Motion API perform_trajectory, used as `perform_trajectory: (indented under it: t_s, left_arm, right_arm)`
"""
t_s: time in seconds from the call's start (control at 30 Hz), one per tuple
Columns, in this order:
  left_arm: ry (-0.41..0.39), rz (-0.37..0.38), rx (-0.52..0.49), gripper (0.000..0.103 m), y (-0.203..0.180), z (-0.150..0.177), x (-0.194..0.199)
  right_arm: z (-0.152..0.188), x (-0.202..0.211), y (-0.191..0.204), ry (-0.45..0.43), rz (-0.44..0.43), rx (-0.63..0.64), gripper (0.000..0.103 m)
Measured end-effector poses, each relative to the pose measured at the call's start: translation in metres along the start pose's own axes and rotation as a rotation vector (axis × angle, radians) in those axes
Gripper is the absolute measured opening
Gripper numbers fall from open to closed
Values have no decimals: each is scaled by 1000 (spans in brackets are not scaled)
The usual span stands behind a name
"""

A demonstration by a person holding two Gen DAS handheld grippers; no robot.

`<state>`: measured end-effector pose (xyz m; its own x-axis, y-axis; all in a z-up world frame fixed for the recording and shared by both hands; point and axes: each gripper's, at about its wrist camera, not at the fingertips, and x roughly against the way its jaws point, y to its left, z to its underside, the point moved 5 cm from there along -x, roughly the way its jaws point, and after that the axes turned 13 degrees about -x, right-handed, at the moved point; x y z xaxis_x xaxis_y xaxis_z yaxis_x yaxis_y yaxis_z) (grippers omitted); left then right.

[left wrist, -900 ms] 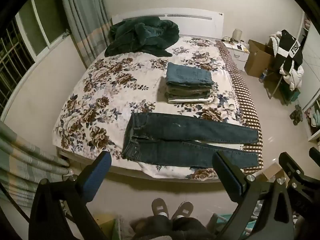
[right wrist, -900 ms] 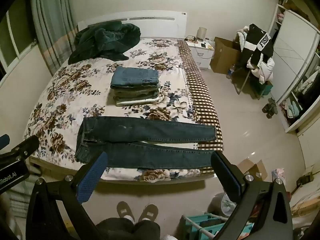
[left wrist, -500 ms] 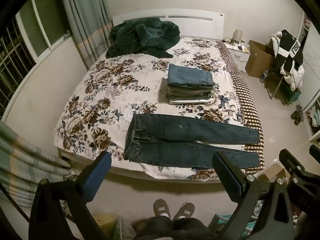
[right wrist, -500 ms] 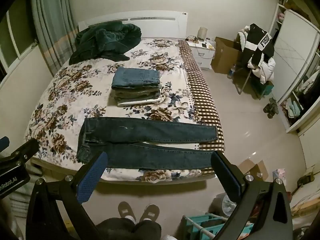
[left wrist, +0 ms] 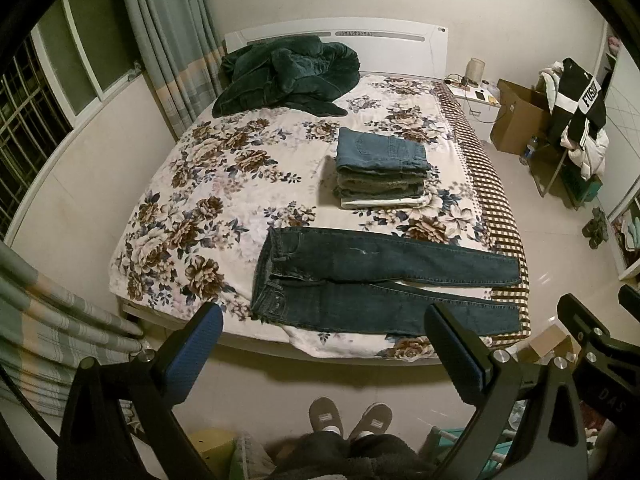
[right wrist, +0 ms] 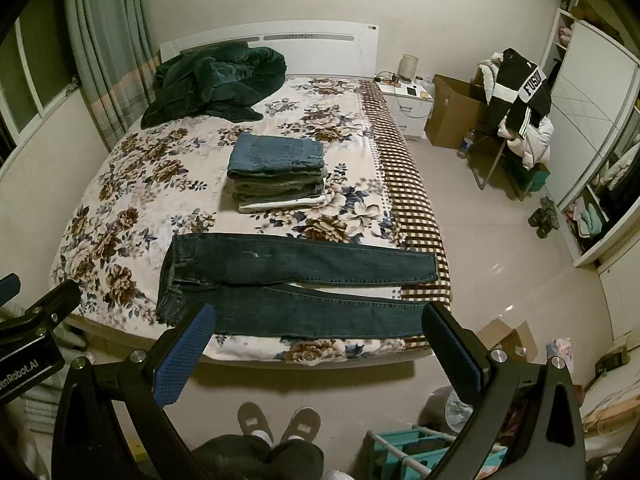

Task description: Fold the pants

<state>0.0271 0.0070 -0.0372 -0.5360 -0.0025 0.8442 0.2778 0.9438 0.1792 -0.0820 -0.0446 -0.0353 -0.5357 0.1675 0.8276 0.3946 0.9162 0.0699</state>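
Observation:
Dark blue jeans (left wrist: pixel 360 276) lie flat across the near edge of the bed, waist at the left, both legs stretched to the right; they also show in the right wrist view (right wrist: pixel 288 284). A stack of folded pants (left wrist: pixel 382 170) sits behind them near the bed's middle, also in the right wrist view (right wrist: pixel 278 172). My left gripper (left wrist: pixel 324 354) is open and empty, held above the floor in front of the bed. My right gripper (right wrist: pixel 320 352) is open and empty, also short of the bed.
A dark green blanket (left wrist: pixel 288 76) is heaped at the headboard. The floral bedspread (left wrist: pixel 200 184) covers the bed. A nightstand (right wrist: pixel 406 100), a cardboard box (right wrist: pixel 452 116) and a chair with clothes (right wrist: pixel 516 100) stand at the right. My slippered feet (right wrist: pixel 280 426) are below.
Both views have shifted slightly; the bed and jeans sit a little to the right and lower in frame. Both grippers stay open and the jeans have not moved.

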Motion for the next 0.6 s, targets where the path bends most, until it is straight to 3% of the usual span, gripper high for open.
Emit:
perform_trajectory:
  t_s: [0.6]
  left_arm:
    - [-1,-4,-1,103,-2,0,0]
  right_arm:
    - [-1,2,1,1,-1,1,103]
